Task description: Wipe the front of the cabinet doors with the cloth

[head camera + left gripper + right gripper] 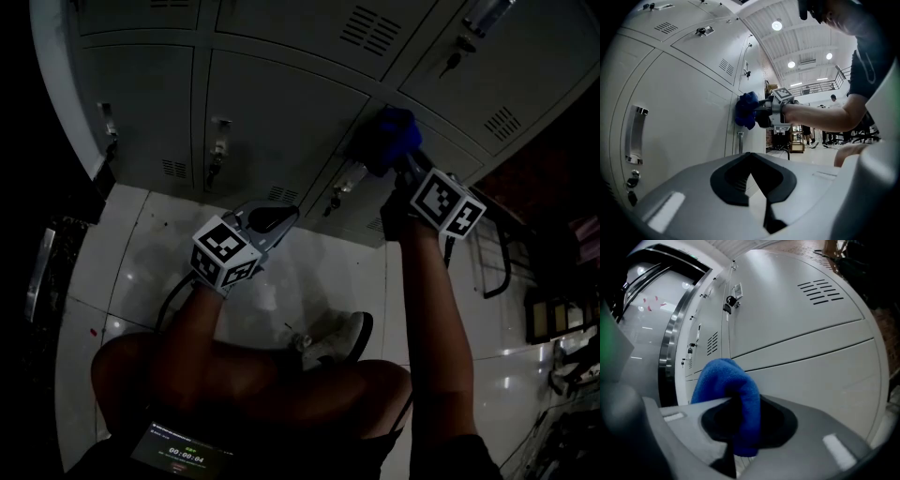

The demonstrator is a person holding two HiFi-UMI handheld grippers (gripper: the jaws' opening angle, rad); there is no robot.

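Note:
A bunched blue cloth (391, 137) is pressed against the grey cabinet doors (281, 103), held in my right gripper (398, 159), which is shut on it. In the right gripper view the cloth (733, 394) fills the gap between the jaws, right up against a door (801, 333). The left gripper view shows the cloth (746, 108) touching the door front (684, 108) from the side. My left gripper (272, 220) hangs lower, close to the doors, shut with nothing in it; its jaws (757, 187) are closed together.
Door handles and locks (217, 150) stick out from the cabinet fronts. A glossy white floor (309, 272) lies below, with the person's shoe (333, 339) on it. A dark metal frame (497, 253) stands at the right. People and furniture show far off in the left gripper view.

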